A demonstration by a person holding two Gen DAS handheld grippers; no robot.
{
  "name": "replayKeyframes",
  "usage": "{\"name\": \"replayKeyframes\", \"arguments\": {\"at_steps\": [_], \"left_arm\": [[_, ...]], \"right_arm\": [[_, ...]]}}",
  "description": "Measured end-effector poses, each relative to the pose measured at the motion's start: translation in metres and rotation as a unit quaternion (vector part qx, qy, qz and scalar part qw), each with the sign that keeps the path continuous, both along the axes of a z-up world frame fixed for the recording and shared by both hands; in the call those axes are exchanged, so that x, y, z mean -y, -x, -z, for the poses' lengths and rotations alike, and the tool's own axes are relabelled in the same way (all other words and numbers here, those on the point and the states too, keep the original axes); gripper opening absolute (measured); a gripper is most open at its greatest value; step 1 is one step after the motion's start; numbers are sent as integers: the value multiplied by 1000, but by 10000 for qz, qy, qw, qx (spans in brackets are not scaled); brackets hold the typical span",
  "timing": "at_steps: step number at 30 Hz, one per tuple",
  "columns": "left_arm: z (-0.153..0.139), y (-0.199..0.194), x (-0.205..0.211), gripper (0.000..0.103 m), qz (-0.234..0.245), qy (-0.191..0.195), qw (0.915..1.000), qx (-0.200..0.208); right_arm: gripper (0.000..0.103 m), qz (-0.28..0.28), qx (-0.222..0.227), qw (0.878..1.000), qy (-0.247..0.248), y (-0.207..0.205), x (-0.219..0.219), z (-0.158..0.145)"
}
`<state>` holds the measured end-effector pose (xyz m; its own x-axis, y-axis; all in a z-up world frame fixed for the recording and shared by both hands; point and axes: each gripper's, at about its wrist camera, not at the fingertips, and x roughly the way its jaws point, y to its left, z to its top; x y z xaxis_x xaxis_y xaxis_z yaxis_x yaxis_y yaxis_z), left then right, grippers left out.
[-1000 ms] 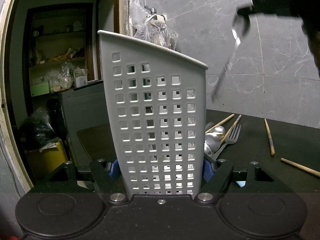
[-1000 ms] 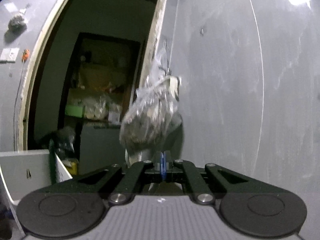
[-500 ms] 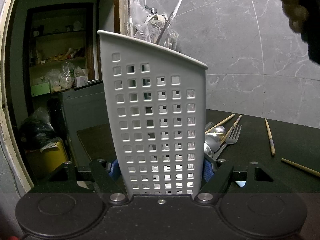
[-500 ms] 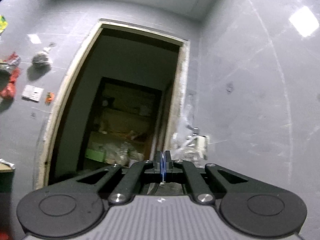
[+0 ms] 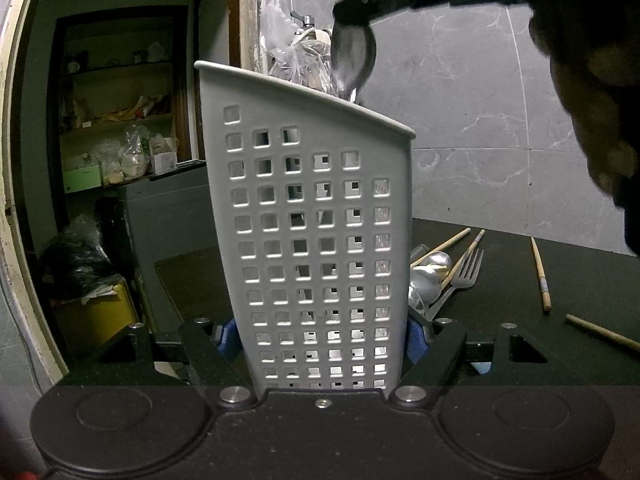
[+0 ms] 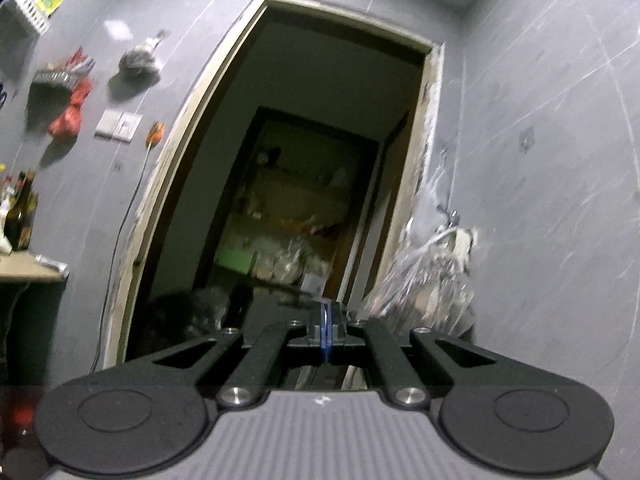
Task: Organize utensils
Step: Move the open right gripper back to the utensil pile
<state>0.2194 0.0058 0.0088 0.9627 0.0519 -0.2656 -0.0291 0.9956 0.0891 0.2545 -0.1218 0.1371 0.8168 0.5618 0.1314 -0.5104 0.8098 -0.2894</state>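
Note:
My left gripper [image 5: 324, 336] is shut on the base of a tall white perforated utensil holder [image 5: 312, 208], which stands upright on the black table [image 5: 520, 344]. Above the holder's rim, my right gripper [image 5: 354, 10] is shut on the tip of a metal spoon [image 5: 352, 60]. The spoon hangs bowl up and its handle goes down inside the holder. In the right wrist view the right gripper [image 6: 326, 332] shows its pads pressed together; the spoon is hidden below them. A fork [image 5: 464, 276] and two spoons [image 5: 430, 276] lie on the table just right of the holder.
Wooden chopsticks [image 5: 540, 276] lie scattered on the table to the right, one [image 5: 600, 334] near the front. A person's hand [image 5: 592, 100] fills the upper right. A plastic bag [image 5: 296, 56] hangs on the marble wall behind the holder. A doorway opens at the left.
The right gripper carried the spoon from the upper right to above the holder. The spoon has since sunk, handle first, deeper into the holder. The left gripper and holder stayed still.

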Motion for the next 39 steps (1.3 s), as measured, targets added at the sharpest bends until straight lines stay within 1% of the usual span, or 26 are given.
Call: {"name": "replayKeyframes", "arguments": {"at_steps": [6, 12, 16, 17, 18, 19, 21, 24, 25, 27, 28, 29, 30, 34, 37, 39], "left_arm": [[0, 0, 0, 76, 1, -1, 10000, 1], [0, 0, 0, 76, 14, -7, 10000, -5], [0, 0, 0, 76, 3, -25, 10000, -3], [0, 0, 0, 76, 4, -25, 10000, -4], [0, 0, 0, 76, 3, -27, 10000, -4], [0, 0, 0, 76, 3, -25, 10000, -5], [0, 0, 0, 76, 3, -25, 10000, -4], [0, 0, 0, 76, 3, -28, 10000, -4], [0, 0, 0, 76, 3, -28, 10000, -4], [0, 0, 0, 76, 3, -28, 10000, -5], [0, 0, 0, 76, 3, -27, 10000, -5], [0, 0, 0, 76, 3, -28, 10000, -4], [0, 0, 0, 76, 3, -28, 10000, -4], [0, 0, 0, 76, 4, -28, 10000, -4], [1, 0, 0, 76, 4, -29, 10000, -3], [0, 0, 0, 76, 3, -29, 10000, -4]], "right_arm": [[1, -83, -333, 9992, 215, -4, -6, 18], [2, -195, -645, 9972, 315, -11, -7, 25], [4, -344, -850, 9956, 210, -18, -1, 27], [7, -354, -867, 9955, 166, -18, 2, 26], [15, -364, -887, 9953, 116, -19, 4, 25], [19, -365, -902, 9952, 52, -20, 8, 24], [40, -324, -912, 9953, -98, -22, 15, 21], [57, -225, -919, 9950, -332, -26, 27, 17], [60, -178, -950, 9945, -414, -28, 33, 16], [79, -104, -1027, 9929, -594, -33, 42, 14], [82, -69, -1084, 9915, -712, -36, 47, 13], [88, -43, -1160, 9898, -829, -40, 53, 13], [91, -10, -1242, 9877, -947, -43, 58, 13], [97, 45, -1708, 9756, -1381, -62, 78, 17], [100, 104, -2144, 9623, -1668, -79, 90, 23], [101, 212, -2506, 9504, -1830, -93, 99, 29]]}}
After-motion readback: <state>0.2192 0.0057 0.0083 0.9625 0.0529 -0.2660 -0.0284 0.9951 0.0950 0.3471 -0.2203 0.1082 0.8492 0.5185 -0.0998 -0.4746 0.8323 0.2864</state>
